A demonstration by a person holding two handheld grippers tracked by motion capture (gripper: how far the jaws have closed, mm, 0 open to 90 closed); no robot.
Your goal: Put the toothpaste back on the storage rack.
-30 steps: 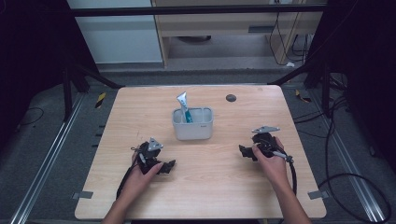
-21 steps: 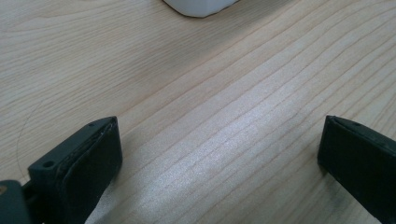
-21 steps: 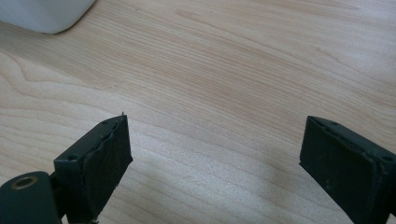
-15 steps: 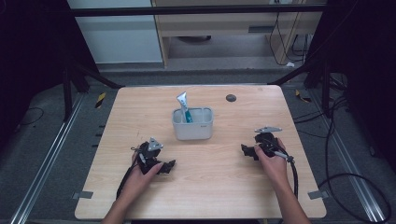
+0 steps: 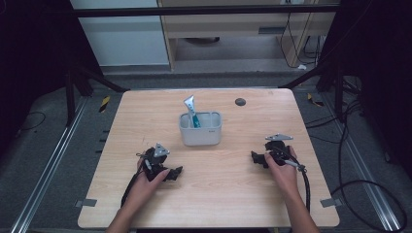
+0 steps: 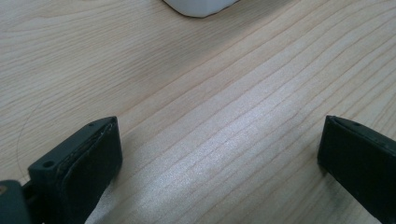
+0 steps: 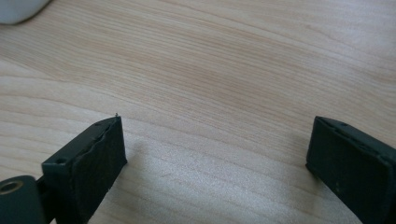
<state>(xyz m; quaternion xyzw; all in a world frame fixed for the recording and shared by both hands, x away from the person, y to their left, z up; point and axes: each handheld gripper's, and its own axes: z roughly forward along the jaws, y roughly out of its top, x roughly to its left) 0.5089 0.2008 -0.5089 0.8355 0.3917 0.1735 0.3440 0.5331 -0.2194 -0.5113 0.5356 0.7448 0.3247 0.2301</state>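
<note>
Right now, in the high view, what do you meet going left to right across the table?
left gripper → toothpaste tube standing in the white container → small dark disc → right gripper

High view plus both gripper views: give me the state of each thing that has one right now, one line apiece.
Left gripper: open, nothing between the jaws, low over the table.
Right gripper: open, jaws have just been opening, nothing between them.
Toothpaste tube: standing tilted in the bin, cap end down, top leaning left.
White bin: upright at the table's middle, holding the tube.
Small dark disc: lying flat near the far edge.
</note>
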